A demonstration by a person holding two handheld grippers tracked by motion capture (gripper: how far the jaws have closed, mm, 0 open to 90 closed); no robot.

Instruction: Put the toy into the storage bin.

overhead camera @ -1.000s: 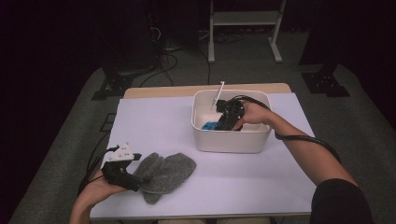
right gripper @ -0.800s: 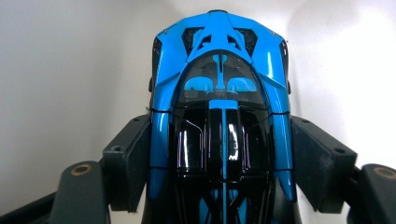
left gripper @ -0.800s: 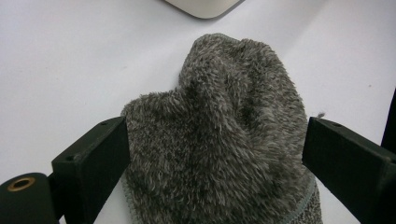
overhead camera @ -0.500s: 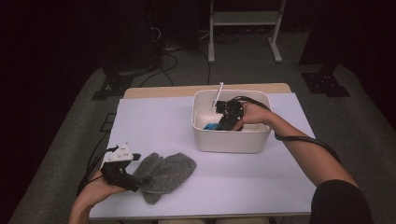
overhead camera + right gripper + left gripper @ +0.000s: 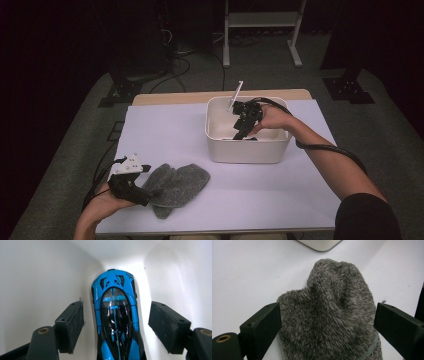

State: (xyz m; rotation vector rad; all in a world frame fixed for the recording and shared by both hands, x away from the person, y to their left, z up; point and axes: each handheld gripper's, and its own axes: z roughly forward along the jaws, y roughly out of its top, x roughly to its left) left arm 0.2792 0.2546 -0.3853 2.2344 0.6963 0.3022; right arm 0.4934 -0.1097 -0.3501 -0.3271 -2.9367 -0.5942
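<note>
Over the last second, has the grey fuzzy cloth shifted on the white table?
No. The grey fuzzy cloth lies in the same spot near the front edge of the white table, just as far from the white plastic bin.

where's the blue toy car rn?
Right gripper view: blue toy car lies in the white bin, between the right tool's open jaws, untouched.
</note>
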